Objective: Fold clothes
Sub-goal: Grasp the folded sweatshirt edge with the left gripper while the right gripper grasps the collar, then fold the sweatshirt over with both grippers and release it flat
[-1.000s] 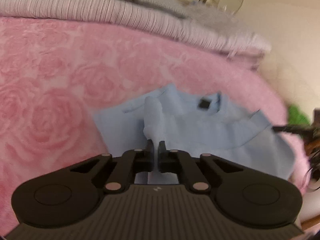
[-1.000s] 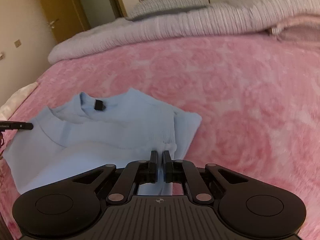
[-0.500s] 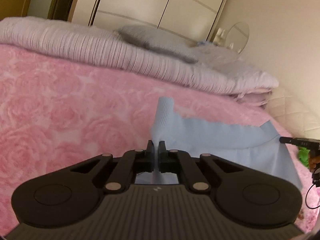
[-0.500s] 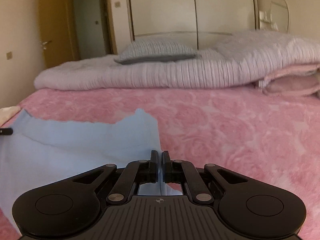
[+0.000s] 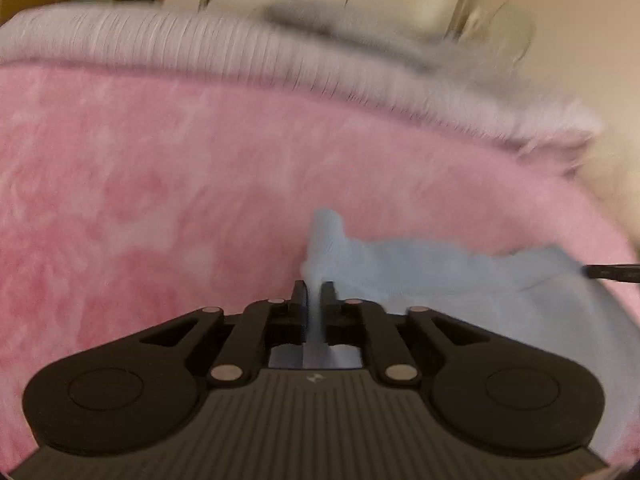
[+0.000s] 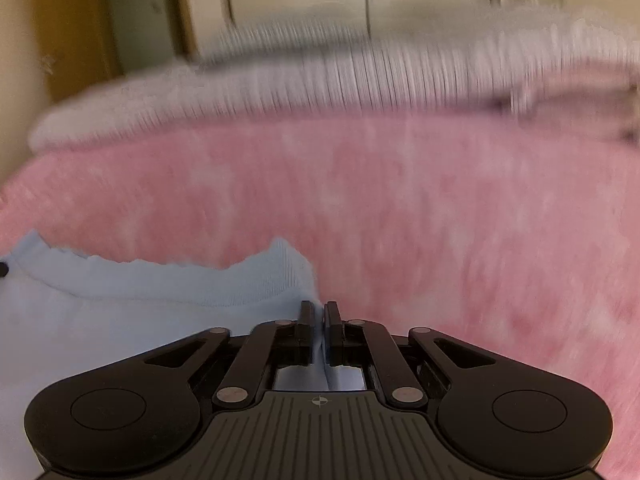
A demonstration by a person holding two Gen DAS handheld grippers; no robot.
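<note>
Sweater: pale blue sweater [image 6: 132, 304] spread over the pink blanket [image 6: 440, 208], ribbed edge raised at both grippers
Right gripper: right gripper [image 6: 319, 312] pinched tight on the sweater's ribbed corner, cloth running down between the jaws
Left gripper: left gripper [image 5: 314, 292] jaws have just been opening, a narrow gap now, a blue fold standing in it, pads no longer squeezing
Far side: ribbed lilac duvet [image 5: 192, 48] across the bed's head, pale wardrobe doors [image 6: 296, 4] behind, all smeared by blur
</note>
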